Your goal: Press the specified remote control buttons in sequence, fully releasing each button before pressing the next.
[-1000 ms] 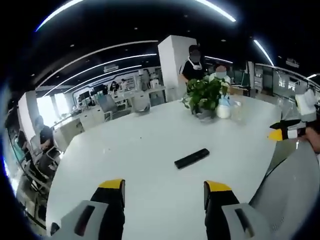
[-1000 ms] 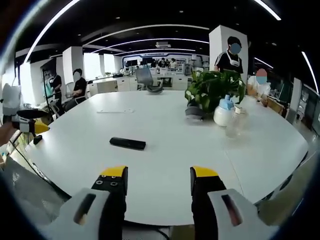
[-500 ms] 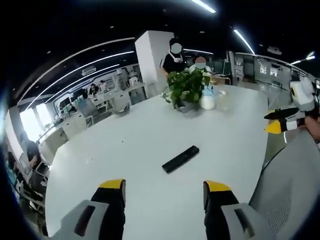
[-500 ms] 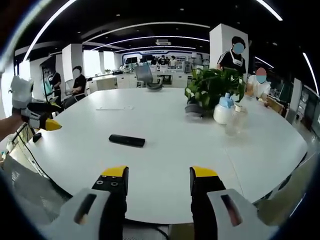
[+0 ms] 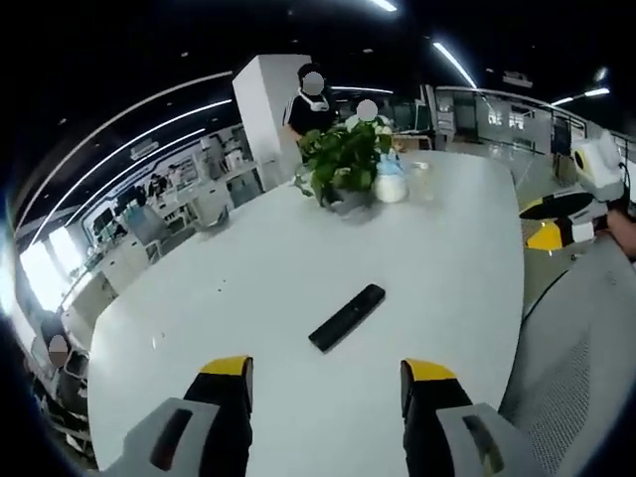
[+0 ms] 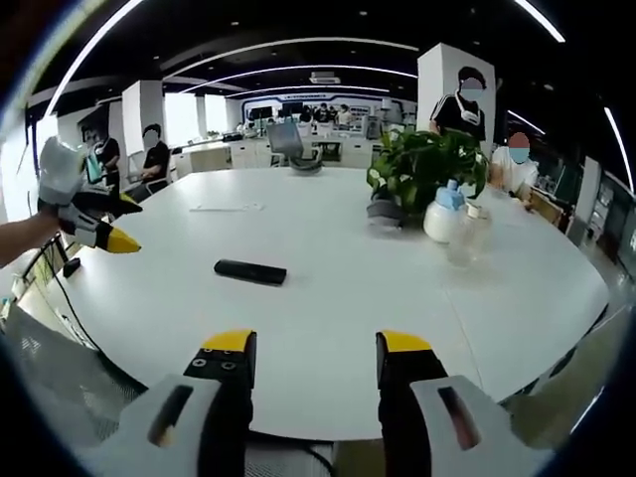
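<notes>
A black remote control [image 5: 347, 316] lies flat on the big white round table [image 5: 248, 298]; in the right gripper view the remote [image 6: 250, 271] sits left of centre. My left gripper [image 5: 326, 378] is open, its yellow-tipped jaws hovering over the table's near edge, short of the remote. My right gripper [image 6: 310, 352] is open too, above the near rim. The left gripper [image 6: 99, 224] shows at the left of the right gripper view, held by a hand over the table edge. The right gripper [image 5: 561, 224] shows at the right of the left gripper view.
A potted green plant [image 6: 422, 169], a white bottle [image 6: 443, 221] and a clear glass [image 6: 465, 243] stand at the table's far right. A grey mesh chair back [image 5: 576, 368] rises beside me. Several people stand or sit beyond the table among office desks.
The left gripper has swung in over the table edge toward the remote, and its view has turned left. The right gripper has hardly moved. Both stay open.
</notes>
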`<state>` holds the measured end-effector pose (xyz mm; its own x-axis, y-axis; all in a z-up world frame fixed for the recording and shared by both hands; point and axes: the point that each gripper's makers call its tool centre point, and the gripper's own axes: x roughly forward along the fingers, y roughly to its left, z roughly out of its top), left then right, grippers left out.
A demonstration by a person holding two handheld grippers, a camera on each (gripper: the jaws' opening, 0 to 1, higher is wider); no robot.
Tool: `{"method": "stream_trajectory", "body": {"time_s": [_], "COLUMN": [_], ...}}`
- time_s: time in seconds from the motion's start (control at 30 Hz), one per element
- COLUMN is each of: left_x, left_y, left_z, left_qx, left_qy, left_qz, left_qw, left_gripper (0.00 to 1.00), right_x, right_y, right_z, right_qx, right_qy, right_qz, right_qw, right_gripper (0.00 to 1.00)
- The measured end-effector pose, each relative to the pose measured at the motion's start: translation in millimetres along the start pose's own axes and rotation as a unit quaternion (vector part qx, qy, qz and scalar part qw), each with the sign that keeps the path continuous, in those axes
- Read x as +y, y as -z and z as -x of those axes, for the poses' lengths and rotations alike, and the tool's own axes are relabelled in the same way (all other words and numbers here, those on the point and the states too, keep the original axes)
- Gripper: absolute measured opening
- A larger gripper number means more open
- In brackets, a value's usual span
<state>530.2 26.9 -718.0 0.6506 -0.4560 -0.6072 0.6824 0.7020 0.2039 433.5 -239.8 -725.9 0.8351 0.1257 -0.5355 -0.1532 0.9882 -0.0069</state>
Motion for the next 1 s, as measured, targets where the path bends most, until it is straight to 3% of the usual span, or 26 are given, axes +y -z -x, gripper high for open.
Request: {"method": "stream_trajectory", "body": {"time_s": [1.0], "left_x": [-14.0], "left_y": [-9.6], "left_z": [-75], "left_qx": [0.021], "left_qy": [0.073], "left_qz": [-0.07], "left_qw": [0.9946], "left_gripper": [0.64], "right_x": [0], "right_y": [10.5], "right_z": [-3], "right_qx": [0.032], "right_qy": [0.002], "right_qz": [0.014], "right_qw": [0.9994], "right_gripper": [0.48]}}
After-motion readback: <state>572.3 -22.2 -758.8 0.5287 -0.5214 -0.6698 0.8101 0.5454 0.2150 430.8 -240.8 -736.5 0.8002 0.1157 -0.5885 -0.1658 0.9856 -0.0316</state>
